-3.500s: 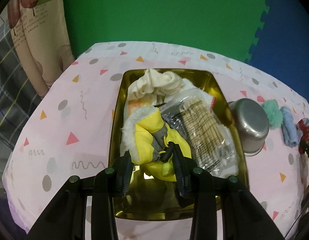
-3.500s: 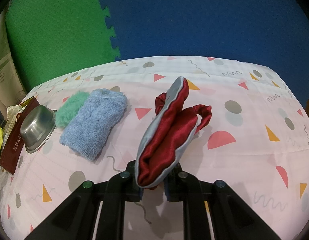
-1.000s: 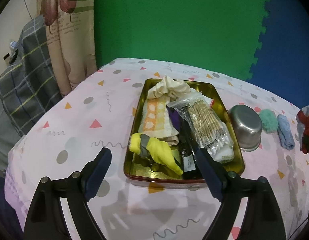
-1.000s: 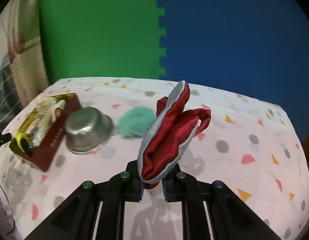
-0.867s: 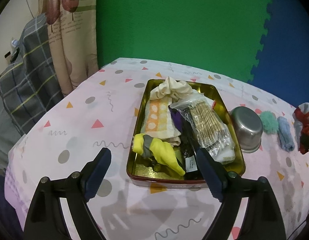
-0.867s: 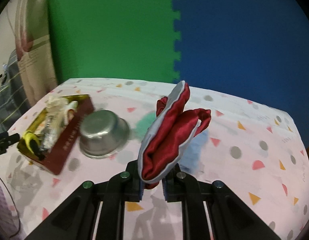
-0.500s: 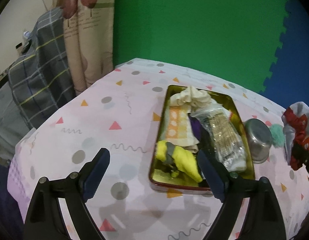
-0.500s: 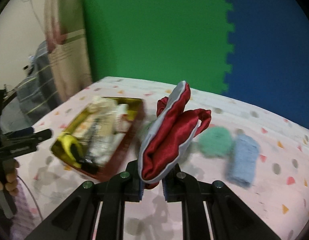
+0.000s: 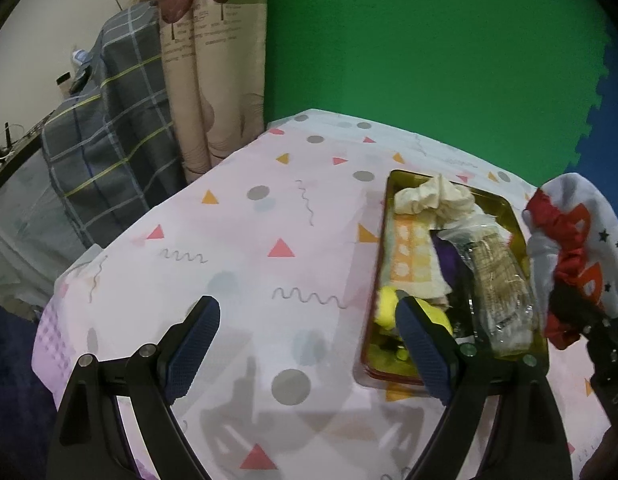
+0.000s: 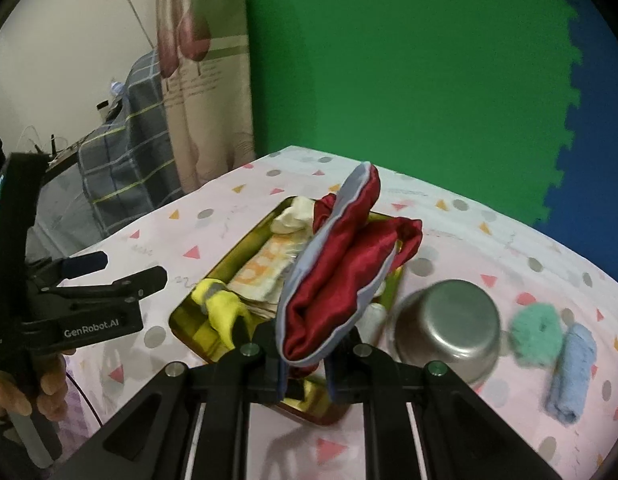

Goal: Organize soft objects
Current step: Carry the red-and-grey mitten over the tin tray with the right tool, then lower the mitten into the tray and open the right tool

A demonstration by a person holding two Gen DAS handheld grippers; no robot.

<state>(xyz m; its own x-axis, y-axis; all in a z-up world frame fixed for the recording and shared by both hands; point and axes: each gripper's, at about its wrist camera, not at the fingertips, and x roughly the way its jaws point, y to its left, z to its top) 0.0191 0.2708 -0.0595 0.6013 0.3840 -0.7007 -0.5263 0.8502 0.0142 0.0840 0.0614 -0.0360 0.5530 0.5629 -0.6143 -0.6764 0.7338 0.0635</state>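
Note:
My right gripper (image 10: 305, 364) is shut on a red and grey satin pouch (image 10: 341, 280) and holds it above the near end of the gold tin tray (image 10: 233, 244). The pouch (image 9: 573, 256) also shows at the right of the left wrist view, over the tray (image 9: 383, 248). The tray holds a yellow cloth (image 10: 221, 304), an orange-patterned towel (image 9: 409, 260), a cream cloth (image 9: 433, 200) and a clear bag of sticks (image 9: 501, 280). My left gripper (image 9: 305, 344) is open and empty, left of the tray above the tablecloth. A green fluffy item (image 10: 533, 332) and a blue rolled towel (image 10: 569, 372) lie right of the tray.
A steel bowl (image 10: 449, 328) lies tipped on the table beside the tray's right side. The pink patterned tablecloth (image 9: 237, 248) covers the table. A curtain (image 9: 205, 60) and a plaid-covered object (image 9: 109, 140) stand beyond the left table edge. Green and blue foam walls stand behind.
My right gripper has carried the pouch leftward from the bare table to above the tray. My left gripper has let go of the yellow cloth, opened wide and drawn back to the left.

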